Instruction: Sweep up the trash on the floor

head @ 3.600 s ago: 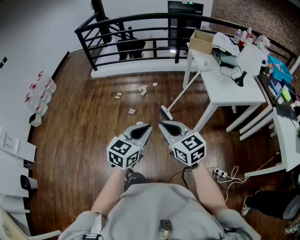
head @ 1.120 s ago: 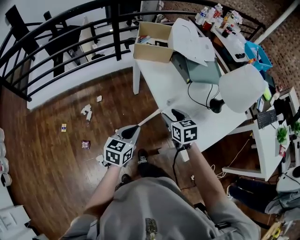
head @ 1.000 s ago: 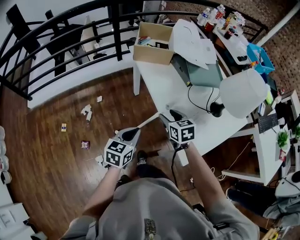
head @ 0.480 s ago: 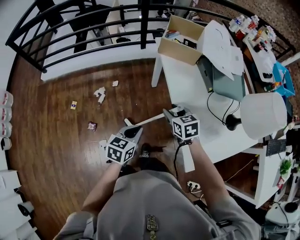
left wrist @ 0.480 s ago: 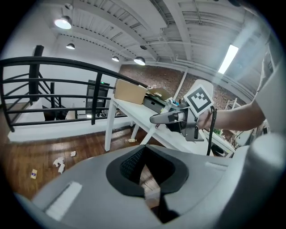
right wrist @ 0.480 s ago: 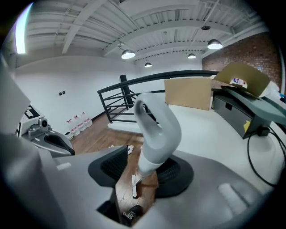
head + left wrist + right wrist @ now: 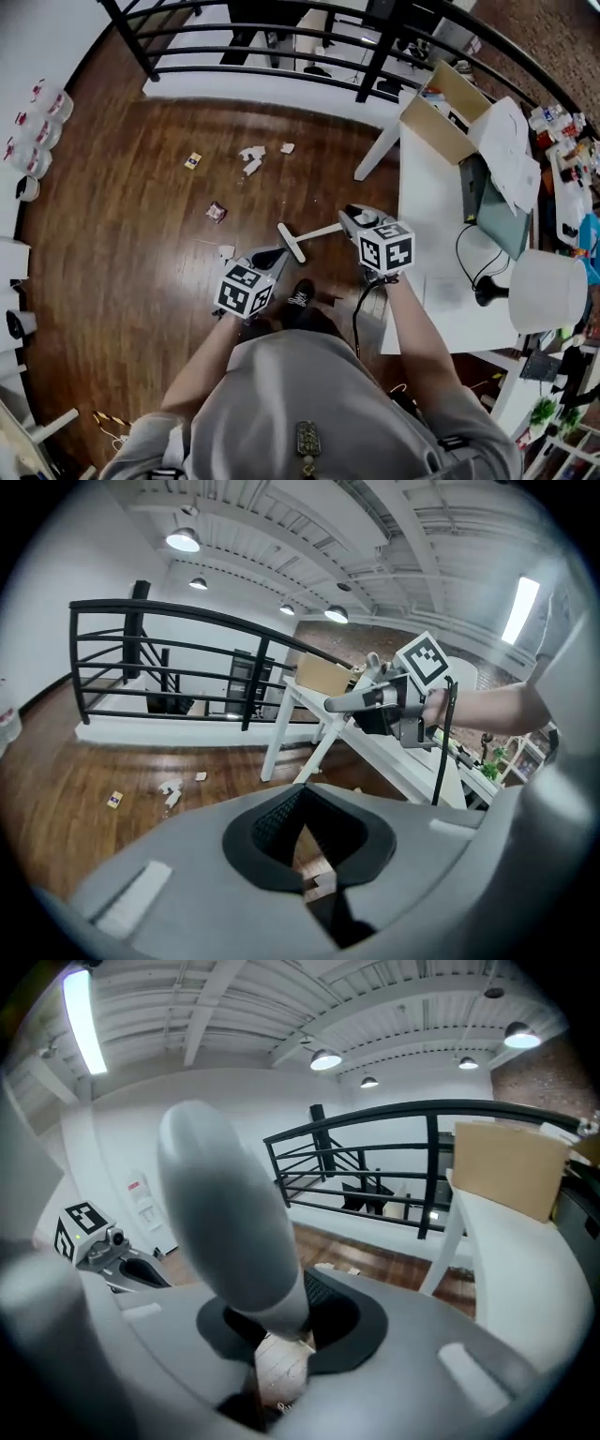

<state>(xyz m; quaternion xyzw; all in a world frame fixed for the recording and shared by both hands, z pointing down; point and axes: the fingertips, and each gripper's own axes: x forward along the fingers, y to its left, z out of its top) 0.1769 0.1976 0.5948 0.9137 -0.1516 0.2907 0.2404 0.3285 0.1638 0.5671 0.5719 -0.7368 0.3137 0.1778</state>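
Several scraps of trash lie on the wooden floor: white crumpled bits (image 7: 251,153), a yellow wrapper (image 7: 192,160), a dark wrapper (image 7: 217,212) and a white scrap (image 7: 226,251). The left gripper view shows them far off (image 7: 171,789). The broom's white stick (image 7: 323,231) runs down to its head (image 7: 291,242) on the floor. My right gripper (image 7: 352,217) is closing its jaws on the broom's grey handle grip (image 7: 225,1232), which fills the gap between them (image 7: 281,1335). My left gripper (image 7: 274,254) hangs just left of the broom head, shut with nothing in it (image 7: 305,832).
A white table (image 7: 422,187) stands at the right with a cardboard box (image 7: 441,108), papers and a white lamp (image 7: 548,286). A black railing (image 7: 281,28) bounds the far side. Bottles (image 7: 37,103) line the left wall. The person's shoe (image 7: 300,298) is near the broom head.
Both grippers have moved away from the table towards the open floor. The right jaws have closed round the broom handle, and the broom has come off the table edge with them.
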